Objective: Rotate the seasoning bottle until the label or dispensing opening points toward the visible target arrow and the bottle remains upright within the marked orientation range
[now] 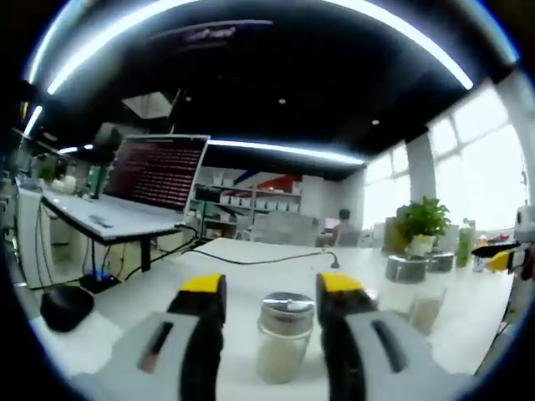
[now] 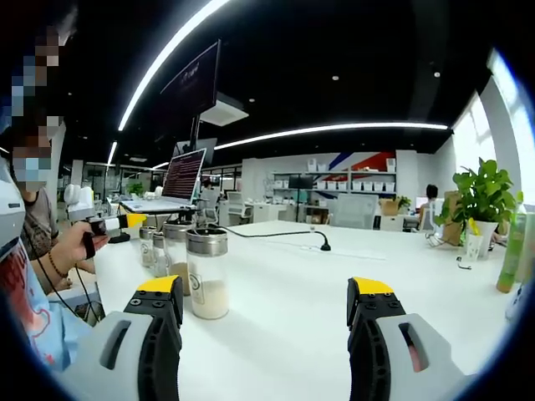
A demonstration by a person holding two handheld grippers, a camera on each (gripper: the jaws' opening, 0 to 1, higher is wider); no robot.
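In the left gripper view, my left gripper (image 1: pixel 270 313) stands released at the bottom centre with one seasoning bottle (image 1: pixel 284 335) between its jaws, not yet pinched; I judge I should close squarely below the cap and twist slowly, keeping it upright. In the right gripper view, my right gripper (image 2: pixel 267 313) is spread and empty at the bottom, with three jars (image 2: pixel 175 251) at left of centre on the white table (image 2: pixel 334 267).

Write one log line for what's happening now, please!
left gripper: open, straddling seasoning bottle | right gripper: open, empty | bottle upright on table
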